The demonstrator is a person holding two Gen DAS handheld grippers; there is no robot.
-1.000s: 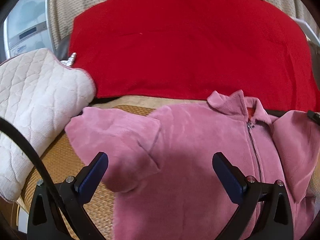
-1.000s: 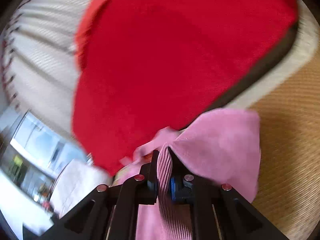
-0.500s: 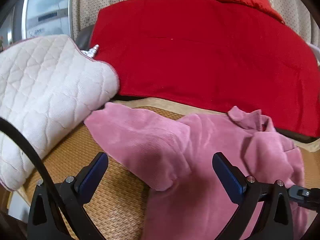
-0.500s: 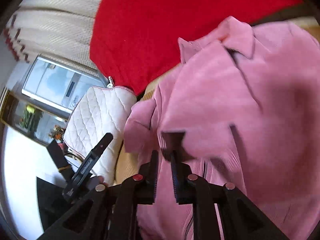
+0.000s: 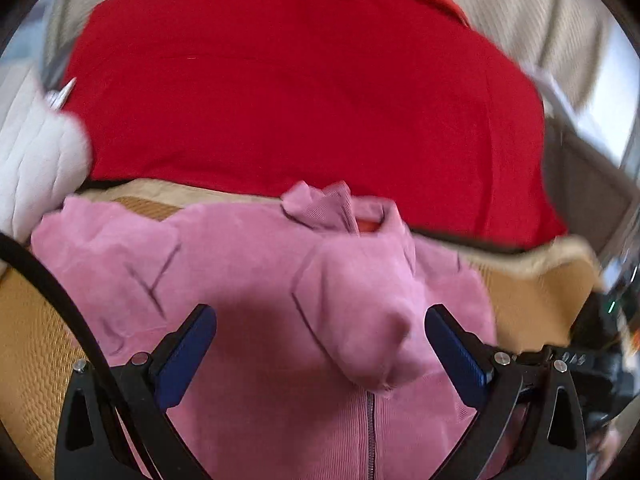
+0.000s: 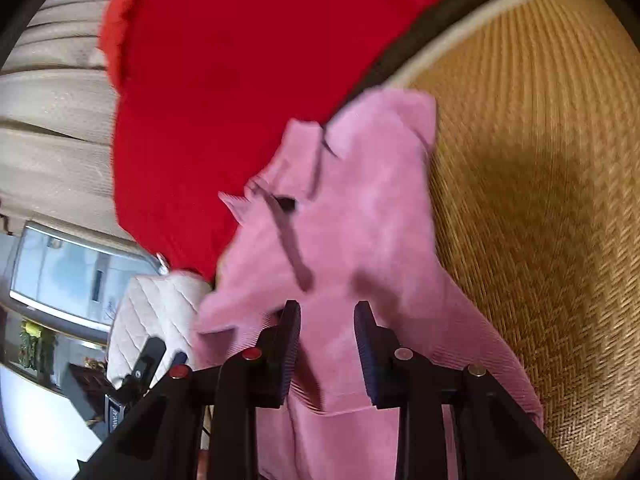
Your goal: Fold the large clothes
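Observation:
A pink corduroy zip jacket [image 5: 248, 272] lies front up on the woven mat [image 5: 32, 344], collar [image 5: 320, 208] towards the red blanket. One sleeve [image 5: 360, 320] lies folded across its chest above the zip [image 5: 370, 432]. My left gripper [image 5: 320, 314] hovers over the jacket's middle, wide open and holding nothing. In the right wrist view the jacket [image 6: 360, 220] spreads below my right gripper [image 6: 327, 308]. Its jaws are opening, a clear gap shows between the blue pads [image 6: 292, 332], and the pink cloth lies under them, not pinched.
A red blanket [image 5: 300, 100] covers the surface behind the jacket. A white quilted pillow [image 5: 36, 152] sits at the left. Woven mat [image 6: 540, 200] shows bare to the right of the jacket. Beige curtains [image 6: 52, 100] hang behind.
My right gripper, earlier shut on a pink sleeve, has carried it over the jacket and let go; its jaws now stand apart. The sleeve lies folded across the chest. The left view swung sideways.

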